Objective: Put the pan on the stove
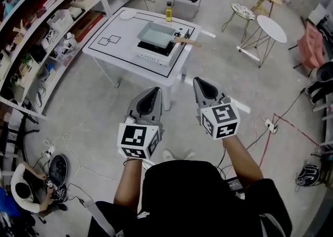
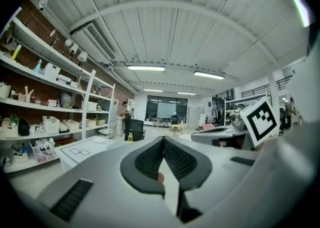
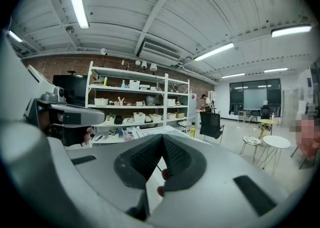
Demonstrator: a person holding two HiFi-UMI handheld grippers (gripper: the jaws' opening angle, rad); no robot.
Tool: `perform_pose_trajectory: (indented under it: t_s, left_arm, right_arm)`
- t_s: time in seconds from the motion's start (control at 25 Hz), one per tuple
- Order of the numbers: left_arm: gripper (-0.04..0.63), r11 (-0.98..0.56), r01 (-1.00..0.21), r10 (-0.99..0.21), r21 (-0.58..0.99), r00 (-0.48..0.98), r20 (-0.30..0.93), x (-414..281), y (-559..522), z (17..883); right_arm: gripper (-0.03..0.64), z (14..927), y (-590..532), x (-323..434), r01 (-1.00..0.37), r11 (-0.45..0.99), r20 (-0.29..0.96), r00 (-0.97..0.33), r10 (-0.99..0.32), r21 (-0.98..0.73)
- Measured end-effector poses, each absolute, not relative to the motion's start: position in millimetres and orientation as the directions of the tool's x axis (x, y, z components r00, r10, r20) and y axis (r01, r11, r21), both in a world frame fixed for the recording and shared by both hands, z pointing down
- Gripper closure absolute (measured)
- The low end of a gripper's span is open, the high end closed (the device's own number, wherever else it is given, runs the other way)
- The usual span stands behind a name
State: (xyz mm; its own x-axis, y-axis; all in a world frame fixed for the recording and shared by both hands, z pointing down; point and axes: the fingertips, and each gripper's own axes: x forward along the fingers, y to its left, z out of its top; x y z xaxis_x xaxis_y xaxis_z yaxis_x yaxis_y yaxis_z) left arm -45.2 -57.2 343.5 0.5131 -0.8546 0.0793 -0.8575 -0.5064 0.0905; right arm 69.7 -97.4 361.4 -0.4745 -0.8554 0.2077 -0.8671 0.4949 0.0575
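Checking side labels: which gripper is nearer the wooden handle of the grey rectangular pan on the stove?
Right. In the head view the right gripper hangs almost straight below the wooden handle, well short of it; the left gripper is further left.

We hold the left gripper [image 1: 155, 91] and the right gripper [image 1: 199, 81] out in front of us, side by side and a little apart, both pointing forward and roughly level. Our bare left forearm [image 1: 129, 181] and right forearm [image 1: 242, 157] reach out from the body behind them. Each gripper's jaws are pressed together at the tips, with nothing between them, and each marker cube [image 1: 220, 120] faces up toward us.
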Motion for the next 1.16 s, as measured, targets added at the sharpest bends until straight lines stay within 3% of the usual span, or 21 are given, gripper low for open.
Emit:
perform_pose_trajectory:
  t_s: [1.16]
  left_arm:
    - [0.586,-0.452,-0.869,-0.877,0.200,0.474,0.079,-13,-47,345]
  right_arm:
    - [0.614,367,-89,112,-0.860,0.506,0.230,-0.480,-0.846,0.063]
